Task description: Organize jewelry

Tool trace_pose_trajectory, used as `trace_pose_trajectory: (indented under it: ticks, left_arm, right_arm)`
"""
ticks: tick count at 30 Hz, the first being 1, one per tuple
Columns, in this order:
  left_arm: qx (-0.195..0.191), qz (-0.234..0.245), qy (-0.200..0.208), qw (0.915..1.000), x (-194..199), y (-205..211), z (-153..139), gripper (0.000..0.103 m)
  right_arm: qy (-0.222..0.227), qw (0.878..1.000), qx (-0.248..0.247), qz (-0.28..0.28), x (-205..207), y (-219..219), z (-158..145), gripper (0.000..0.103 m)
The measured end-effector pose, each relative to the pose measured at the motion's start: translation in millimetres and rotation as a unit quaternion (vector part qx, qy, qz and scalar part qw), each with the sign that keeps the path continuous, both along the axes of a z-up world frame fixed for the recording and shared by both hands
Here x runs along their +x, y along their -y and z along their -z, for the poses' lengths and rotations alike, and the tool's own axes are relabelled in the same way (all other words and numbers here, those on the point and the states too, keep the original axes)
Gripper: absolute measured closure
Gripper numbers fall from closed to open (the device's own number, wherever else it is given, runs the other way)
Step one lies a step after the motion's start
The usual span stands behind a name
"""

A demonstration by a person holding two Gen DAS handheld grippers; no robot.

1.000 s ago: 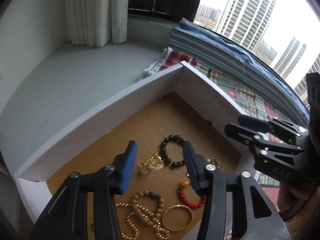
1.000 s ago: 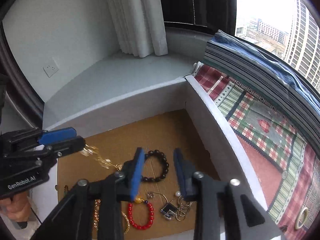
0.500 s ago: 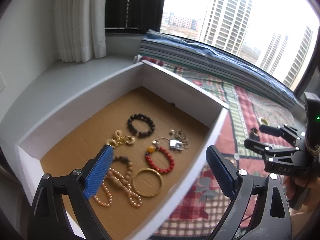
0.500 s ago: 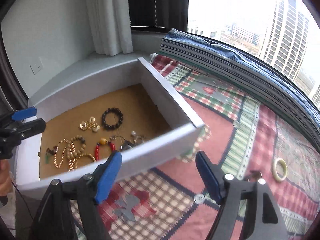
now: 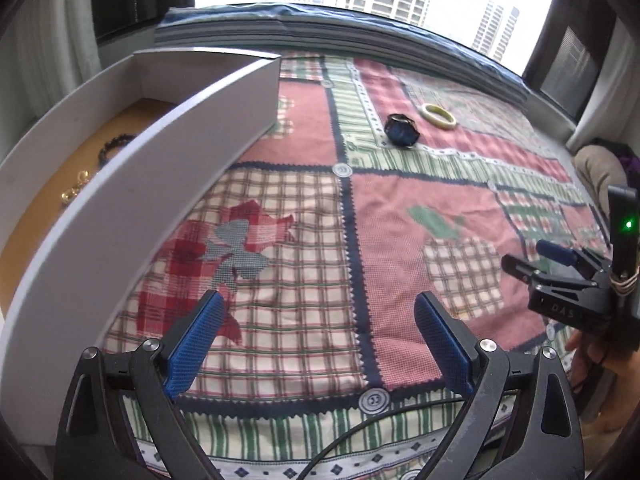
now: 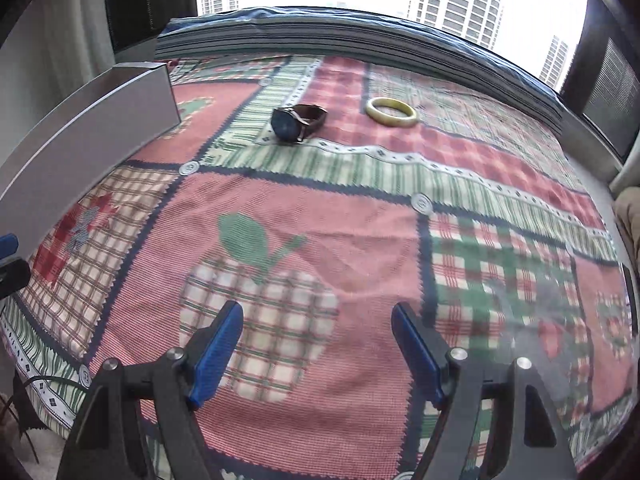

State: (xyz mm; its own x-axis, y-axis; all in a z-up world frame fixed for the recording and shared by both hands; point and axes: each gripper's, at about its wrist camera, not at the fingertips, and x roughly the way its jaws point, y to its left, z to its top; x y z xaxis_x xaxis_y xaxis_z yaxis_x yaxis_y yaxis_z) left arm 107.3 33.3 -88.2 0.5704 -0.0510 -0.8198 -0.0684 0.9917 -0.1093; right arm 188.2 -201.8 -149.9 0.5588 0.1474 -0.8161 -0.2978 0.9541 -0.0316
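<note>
Both grippers over patchwork quilt (image 6: 360, 216), jaws apart, nothing between them

White box (image 5: 132, 184) at left holds dark bead bracelet (image 5: 116, 145) and gold pieces (image 5: 76, 188); watch (image 6: 298, 122) and yellow bangle (image 6: 392, 112) lie far on quilt, near each other; left gripper (image 5: 316, 340) and right gripper (image 6: 318, 344) both wide open

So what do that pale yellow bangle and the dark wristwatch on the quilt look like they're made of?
The pale yellow bangle looks like polished jade or resin: smooth, glossy, slightly translucent; which one is unclear. The dark wristwatch seems to have a metal case with a glassy dark face and a brown, matte, leather-like strap.
</note>
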Motion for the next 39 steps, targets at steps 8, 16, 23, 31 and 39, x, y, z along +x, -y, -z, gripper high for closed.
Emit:
trace_pose_trajectory:
  ticks: [8,16,23,31,39]
  left_arm:
    - [0.017,0.005,0.003,0.9998,1,13,0,0.007]
    - [0.006,-0.007,-0.008,0.9999,11,11,5,0.007]
    - [0.006,-0.007,-0.008,0.9999,10,11,2,0.007]
    - [-0.015,-0.011,-0.023,0.9996,17,12,8,0.007]
    - [-0.013,-0.017,-0.027,0.9994,14,10,8,0.007]
  right_arm:
    - [-0.015,0.996,-0.004,0.084,27,53,35,0.024]
    - [0.025,0.994,0.020,0.104,81,62,46,0.015]
    - [0.020,0.994,0.026,0.101,95,64,47,0.000]
    - [0.019,0.994,0.026,0.101,95,63,48,0.000]
    - [0.019,0.994,0.025,0.101,95,63,48,0.000]
